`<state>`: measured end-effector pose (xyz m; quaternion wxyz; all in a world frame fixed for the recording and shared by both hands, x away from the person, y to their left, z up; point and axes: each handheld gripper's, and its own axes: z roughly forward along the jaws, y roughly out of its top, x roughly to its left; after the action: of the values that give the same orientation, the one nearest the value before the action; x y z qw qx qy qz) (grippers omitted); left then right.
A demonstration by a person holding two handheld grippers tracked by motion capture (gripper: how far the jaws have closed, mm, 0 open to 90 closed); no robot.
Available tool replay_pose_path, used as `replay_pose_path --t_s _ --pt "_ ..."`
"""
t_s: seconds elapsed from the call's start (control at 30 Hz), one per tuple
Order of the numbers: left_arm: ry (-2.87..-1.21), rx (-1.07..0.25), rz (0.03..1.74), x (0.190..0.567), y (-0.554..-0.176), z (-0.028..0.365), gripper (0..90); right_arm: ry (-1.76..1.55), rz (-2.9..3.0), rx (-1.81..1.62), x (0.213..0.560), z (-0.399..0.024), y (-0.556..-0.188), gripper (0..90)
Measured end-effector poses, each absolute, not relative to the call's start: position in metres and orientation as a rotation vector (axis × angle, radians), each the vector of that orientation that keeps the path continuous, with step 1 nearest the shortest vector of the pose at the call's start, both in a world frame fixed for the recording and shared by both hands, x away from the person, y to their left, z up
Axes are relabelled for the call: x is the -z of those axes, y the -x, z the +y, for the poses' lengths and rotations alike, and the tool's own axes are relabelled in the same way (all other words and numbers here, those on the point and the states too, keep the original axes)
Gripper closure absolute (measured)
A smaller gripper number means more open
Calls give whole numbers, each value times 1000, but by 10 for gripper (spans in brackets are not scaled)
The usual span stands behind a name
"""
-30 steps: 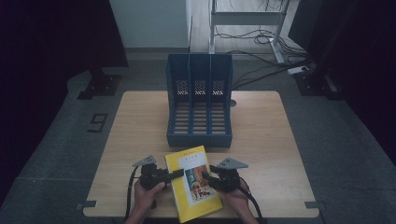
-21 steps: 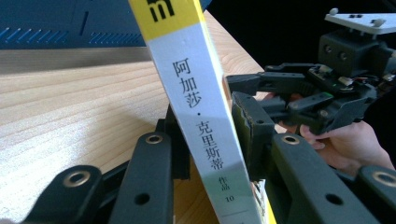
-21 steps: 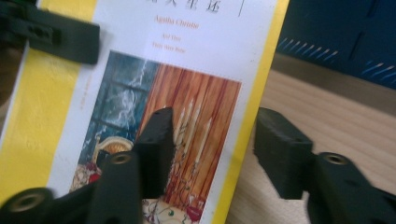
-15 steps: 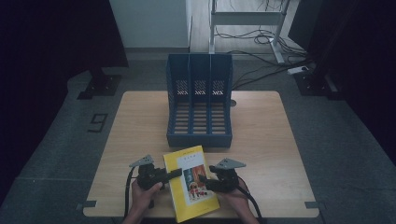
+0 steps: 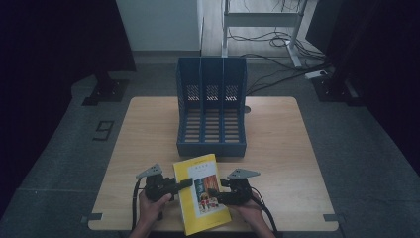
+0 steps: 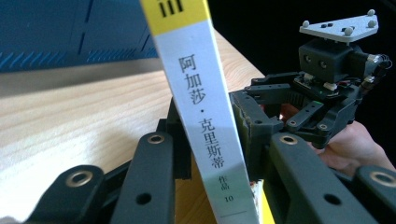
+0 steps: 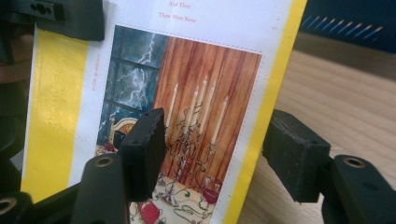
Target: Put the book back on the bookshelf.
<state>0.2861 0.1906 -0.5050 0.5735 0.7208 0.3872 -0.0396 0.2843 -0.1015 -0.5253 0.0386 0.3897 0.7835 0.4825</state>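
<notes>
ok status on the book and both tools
Left tool shut on the book spine. Right tool open, its jaws just closing, straddling the cover's edge. File rack stands beyond, nothing between.

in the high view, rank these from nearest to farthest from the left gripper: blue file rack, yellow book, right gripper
1. yellow book, clamped by its spine in the left gripper
2. right gripper, across the book's cover
3. blue file rack, behind, mid-table

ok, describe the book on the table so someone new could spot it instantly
Start from the blue three-slot file rack standing mid-table. Just in front of it, at the near edge of the wooden table, lies the yellow book between the left gripper and right gripper. It's the table's one bright yellow thing, with an illustrated cover panel.
</notes>
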Motion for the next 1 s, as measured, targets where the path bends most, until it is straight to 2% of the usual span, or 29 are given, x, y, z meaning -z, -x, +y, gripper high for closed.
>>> replay_pose_path --t_s 0.23,0.43,1.0 --pt "-1687 44 849 481 -288 174 746 -1159 2296 -1439 506 -108 -278 434" --pt "-1723 -47 747 462 -284 163 755 -1145 2197 -1463 496 -114 -275 471" --pt "-1695 -35 780 472 -283 170 740 -1074 2157 -1475 496 -110 -271 488"
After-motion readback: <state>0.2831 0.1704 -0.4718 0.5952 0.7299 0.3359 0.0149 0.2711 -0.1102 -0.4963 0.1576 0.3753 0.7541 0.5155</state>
